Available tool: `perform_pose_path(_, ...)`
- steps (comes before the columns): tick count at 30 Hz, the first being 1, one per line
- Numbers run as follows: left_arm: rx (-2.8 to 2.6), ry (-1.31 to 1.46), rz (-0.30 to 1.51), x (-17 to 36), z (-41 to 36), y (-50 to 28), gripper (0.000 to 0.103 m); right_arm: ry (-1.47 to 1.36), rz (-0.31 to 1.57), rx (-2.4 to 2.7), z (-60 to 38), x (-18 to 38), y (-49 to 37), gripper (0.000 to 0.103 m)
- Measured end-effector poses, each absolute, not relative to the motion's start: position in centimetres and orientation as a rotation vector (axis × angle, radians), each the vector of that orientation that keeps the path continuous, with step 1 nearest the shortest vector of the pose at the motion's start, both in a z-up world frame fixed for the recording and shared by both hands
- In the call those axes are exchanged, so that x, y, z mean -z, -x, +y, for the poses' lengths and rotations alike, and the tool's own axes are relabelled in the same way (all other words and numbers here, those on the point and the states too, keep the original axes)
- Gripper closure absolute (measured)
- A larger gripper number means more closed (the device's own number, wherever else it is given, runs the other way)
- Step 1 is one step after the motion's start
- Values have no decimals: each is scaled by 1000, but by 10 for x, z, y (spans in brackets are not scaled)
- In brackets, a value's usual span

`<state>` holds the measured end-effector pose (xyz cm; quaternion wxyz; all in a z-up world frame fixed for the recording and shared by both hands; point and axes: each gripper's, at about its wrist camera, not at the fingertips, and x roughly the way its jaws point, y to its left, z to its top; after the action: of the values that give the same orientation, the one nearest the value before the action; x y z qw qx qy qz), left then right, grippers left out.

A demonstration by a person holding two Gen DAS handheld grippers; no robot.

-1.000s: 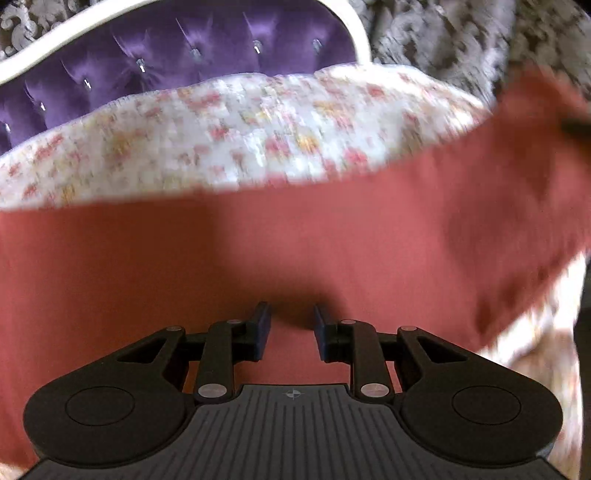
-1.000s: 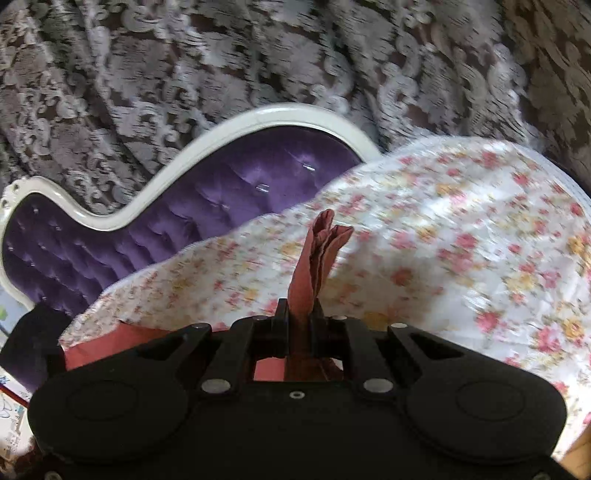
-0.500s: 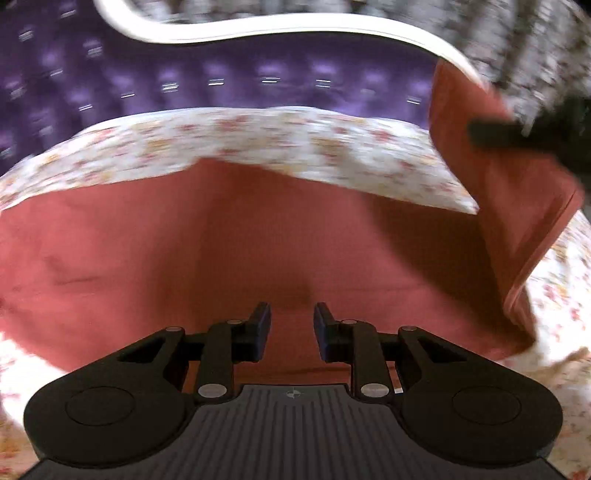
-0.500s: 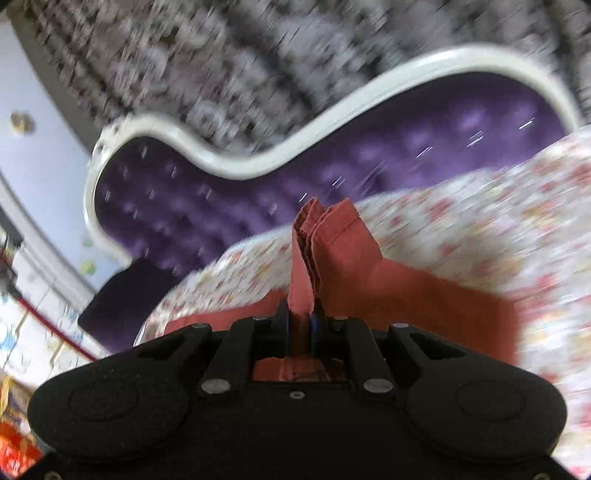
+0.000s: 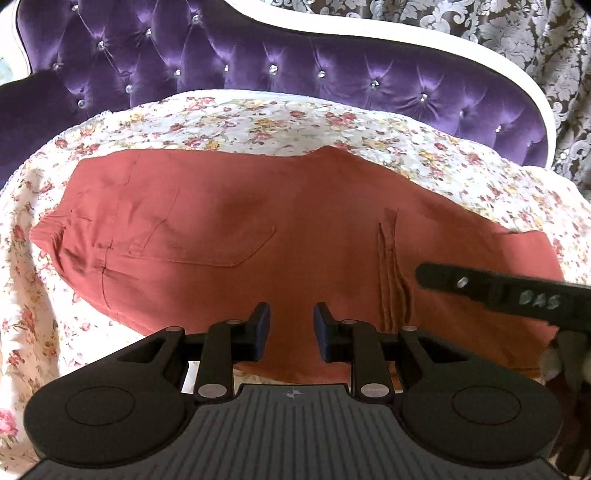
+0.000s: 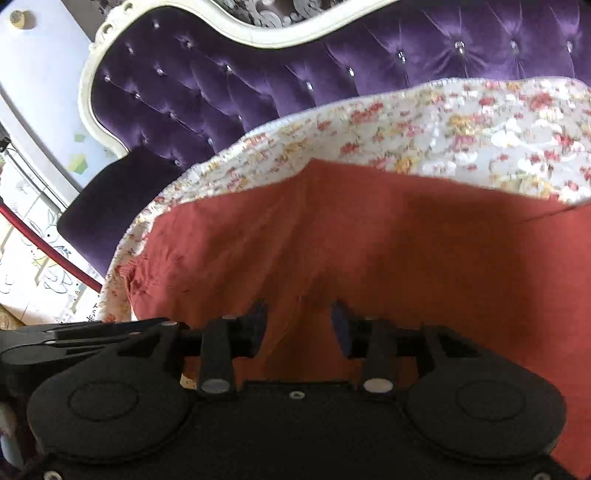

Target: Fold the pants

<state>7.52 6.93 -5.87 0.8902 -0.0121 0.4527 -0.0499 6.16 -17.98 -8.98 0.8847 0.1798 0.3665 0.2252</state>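
Note:
The rust-red pants [image 5: 258, 236] lie flat on the floral bedspread [image 5: 258, 118], waistband at the left, a back pocket [image 5: 221, 243] facing up, a folded layer at the right. My left gripper [image 5: 290, 328] is open and empty just above the near edge of the pants. My right gripper [image 6: 297, 325] is open and empty over the pants [image 6: 388, 251]. One of its fingers [image 5: 517, 295] reaches in from the right in the left wrist view. The left gripper's side [image 6: 74, 332] shows at the left of the right wrist view.
A purple tufted headboard [image 5: 295, 66] with a white frame [image 5: 406, 40] stands behind the bed. Patterned grey curtains [image 5: 535, 33] hang at the back right. A wall and patterned boxes [image 6: 33, 236] are off the bed's left side.
My right gripper carried the pant-leg end over to the left, laid it on the pants and opened, letting go. The pants now lie folded flat. My left gripper stayed open.

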Motion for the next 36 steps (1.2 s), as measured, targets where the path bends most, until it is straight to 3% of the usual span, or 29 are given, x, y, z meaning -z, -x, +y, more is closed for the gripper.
perform_pose_path(13, 174, -5, 906, 50, 32, -84, 77, -450, 601, -203, -275, 63, -21, 49)
perform_pose_path(14, 178, -3, 900, 48, 29, -86, 77, -439, 602, -160, -284, 65, -14, 50)
perform_pose_path(17, 206, 1, 891, 44, 17, -93, 77, -386, 635, -59, -305, 77, 3, 72)
perform_pose_path(30, 216, -37, 964, 77, -6, -110, 77, -278, 607, -42, -302, 79, -25, 72)
perform_pose_path(36, 271, 6, 1009, 93, 9, -112, 56, -265, 623, -73, -296, 86, -29, 70)
